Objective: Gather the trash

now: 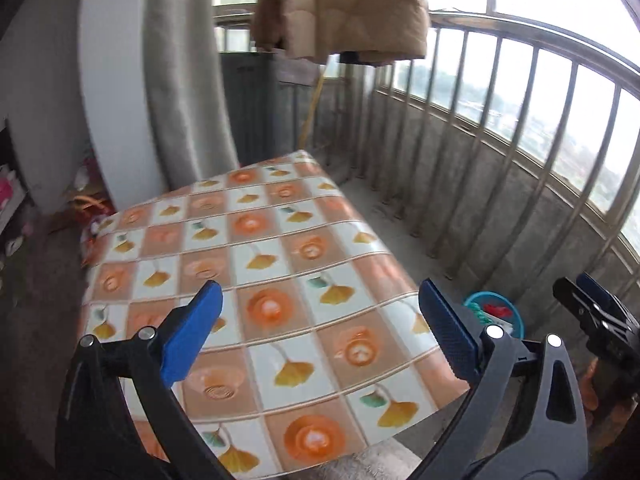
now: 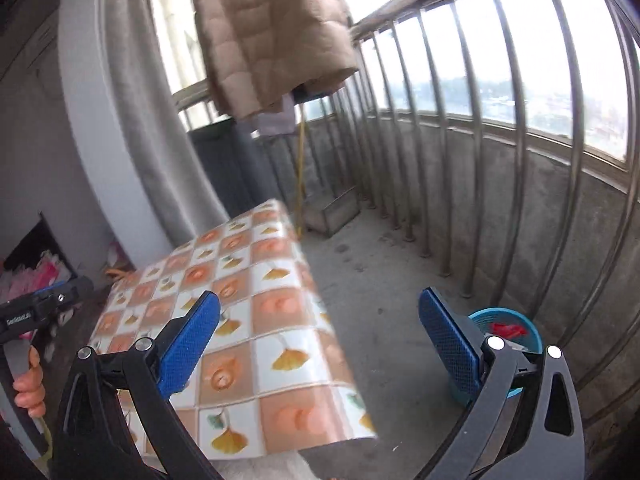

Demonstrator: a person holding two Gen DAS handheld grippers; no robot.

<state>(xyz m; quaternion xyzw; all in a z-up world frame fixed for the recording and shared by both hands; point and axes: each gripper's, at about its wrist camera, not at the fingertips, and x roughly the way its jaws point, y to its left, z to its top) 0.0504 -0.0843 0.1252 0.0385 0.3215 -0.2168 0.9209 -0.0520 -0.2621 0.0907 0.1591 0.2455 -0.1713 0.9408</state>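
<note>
A table (image 1: 256,248) covered with an orange-and-white leaf-patterned oilcloth stands on a balcony; it also shows in the right wrist view (image 2: 256,300). No loose trash shows on its top. A blue trash bin (image 1: 508,312) with red scraps inside stands on the floor right of the table, and it shows in the right wrist view (image 2: 516,332) behind the right finger. My left gripper (image 1: 320,328) is open and empty above the table's near part. My right gripper (image 2: 320,336) is open and empty over the table's right edge and the floor.
A metal railing (image 1: 500,152) on a concrete wall runs along the right. A brown padded jacket (image 2: 272,32) hangs overhead. A grey curtain (image 1: 180,80) and white wall stand at left, with clutter (image 1: 88,200) on the floor. A low concrete step (image 2: 332,212) lies beyond the table.
</note>
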